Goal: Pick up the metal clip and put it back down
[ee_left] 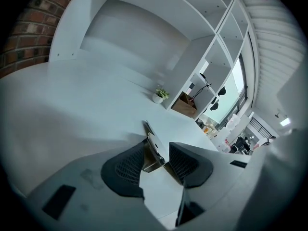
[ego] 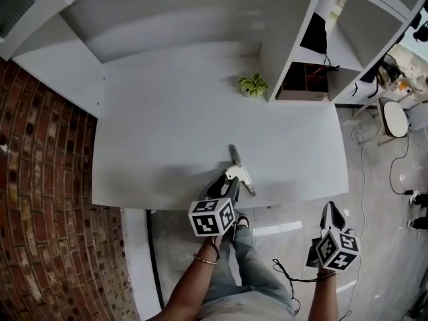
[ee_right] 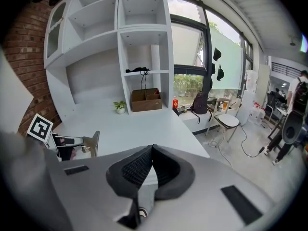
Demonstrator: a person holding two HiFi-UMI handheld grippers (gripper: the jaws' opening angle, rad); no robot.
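The metal clip [ego: 239,168] is a long silver spring clip near the front edge of the white table [ego: 167,126]. My left gripper [ego: 224,184] comes in from the front edge and is shut on the clip's near end. In the left gripper view the clip [ee_left: 153,143] fills the gap between the two dark pads, and its blade points away over the table. My right gripper [ego: 332,212] hangs off the table's front right corner, above the floor. Its jaws [ee_right: 151,150] are shut with nothing between them.
A small potted plant [ego: 253,84] stands at the back of the table beside the white shelf unit [ego: 294,39], which holds a cardboard box [ego: 304,80]. A brick wall [ego: 40,199] runs along the left. A stool [ego: 394,119] and cables lie on the floor at right.
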